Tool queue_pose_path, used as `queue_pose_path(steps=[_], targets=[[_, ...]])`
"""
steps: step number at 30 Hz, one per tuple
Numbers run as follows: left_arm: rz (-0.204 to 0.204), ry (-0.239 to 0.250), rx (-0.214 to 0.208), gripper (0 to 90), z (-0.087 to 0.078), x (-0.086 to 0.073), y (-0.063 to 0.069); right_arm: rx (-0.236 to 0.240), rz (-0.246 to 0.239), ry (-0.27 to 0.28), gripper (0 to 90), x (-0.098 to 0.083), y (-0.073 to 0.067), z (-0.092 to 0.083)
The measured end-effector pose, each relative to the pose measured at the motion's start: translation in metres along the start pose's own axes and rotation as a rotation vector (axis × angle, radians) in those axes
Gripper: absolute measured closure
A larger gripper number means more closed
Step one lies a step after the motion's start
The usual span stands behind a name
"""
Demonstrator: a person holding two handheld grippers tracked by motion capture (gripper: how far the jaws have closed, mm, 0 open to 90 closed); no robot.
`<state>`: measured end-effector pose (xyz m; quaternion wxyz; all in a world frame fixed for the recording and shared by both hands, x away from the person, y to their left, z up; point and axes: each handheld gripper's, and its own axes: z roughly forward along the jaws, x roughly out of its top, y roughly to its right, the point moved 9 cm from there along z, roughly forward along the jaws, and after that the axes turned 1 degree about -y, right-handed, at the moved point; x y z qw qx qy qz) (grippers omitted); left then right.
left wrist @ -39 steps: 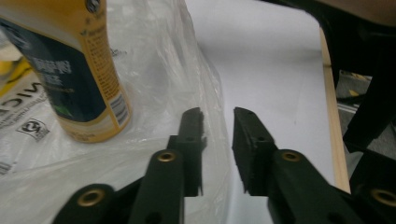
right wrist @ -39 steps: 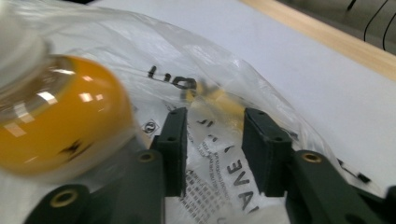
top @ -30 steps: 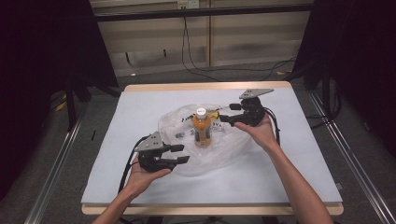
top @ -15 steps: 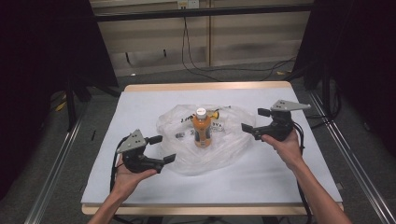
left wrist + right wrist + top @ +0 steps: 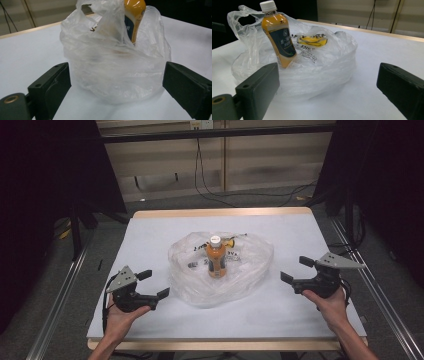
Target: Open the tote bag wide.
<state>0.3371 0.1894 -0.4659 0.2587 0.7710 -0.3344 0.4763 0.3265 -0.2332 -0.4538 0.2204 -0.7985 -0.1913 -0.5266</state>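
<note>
An orange drink bottle point(image 5: 216, 257) with a white cap stands upright inside a clear plastic bag point(image 5: 245, 270) in the middle of the table. The bag lies slumped open around it, with a small yellow packet point(image 5: 231, 241) inside. My left gripper point(image 5: 154, 284) is near the front left, apart from the bag, and its jaws have just been opening with nothing between them. My right gripper point(image 5: 295, 269) is off to the right of the bag; its jaws have also just been opening and hold nothing. Ahead of my left gripper point(image 5: 117, 75) are the bag point(image 5: 115, 62) and bottle point(image 5: 135, 20). My right gripper point(image 5: 329, 75) faces the bottle point(image 5: 278, 37).
The table point(image 5: 150, 235) has a white cover and a wooden edge. Metal rails point(image 5: 60, 295) run along both sides of it. Black cables point(image 5: 210, 190) lie on the floor behind, and dark curtains stand to the left and right.
Both grippers have let go of the bag and drawn away from it, the left toward the front left, the right out to the right. The bag has settled around the bottle.
</note>
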Motion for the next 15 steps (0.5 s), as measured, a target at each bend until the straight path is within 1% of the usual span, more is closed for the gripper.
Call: queue_pose_path(steps=[1,2,4,5,6,7,9,10,11,13,15], targets=[[-0.010,0.002,0.005,6.5,-0.003,-0.002,-0.001,0.002,0.011,-0.002,4.6,-0.003,-0.001,-0.005],[-0.022,0.002,0.013,5.9,-0.005,-0.005,-0.002,-0.005,0.015,-0.006,5.1,-0.007,-0.002,-0.009],[-0.044,0.006,0.008,5.0,-0.009,-0.011,-0.003,-0.013,0.019,0.000,5.4,-0.014,-0.003,-0.019],[-0.044,0.003,0.015,4.8,-0.011,-0.014,-0.005,-0.027,0.019,0.001,5.3,-0.018,-0.003,-0.024],[-0.046,0.000,0.009,4.4,-0.012,-0.018,-0.005,-0.032,0.025,0.003,5.4,-0.022,-0.003,-0.029],[-0.043,-0.010,0.005,3.4,-0.014,-0.020,-0.005,-0.034,0.027,0.002,5.8,-0.025,-0.003,-0.033],[-0.030,-0.008,0.021,3.0,-0.017,-0.023,-0.004,-0.044,0.038,0.010,5.4,-0.030,-0.003,-0.040],[-0.017,-0.010,0.002,2.9,-0.019,-0.025,-0.002,-0.047,0.031,0.011,5.7,-0.033,-0.003,-0.045],[-0.017,-0.011,0.012,2.8,-0.020,-0.026,-0.003,-0.061,0.033,0.017,5.8,-0.035,-0.002,-0.051],[-0.011,-0.004,0.009,2.4,-0.021,-0.026,-0.004,-0.076,0.036,0.035,5.9,-0.036,-0.002,-0.057],[-0.013,-0.001,0.007,2.6,-0.021,-0.026,-0.005,-0.085,0.042,0.042,6.6,-0.036,-0.001,-0.060]])
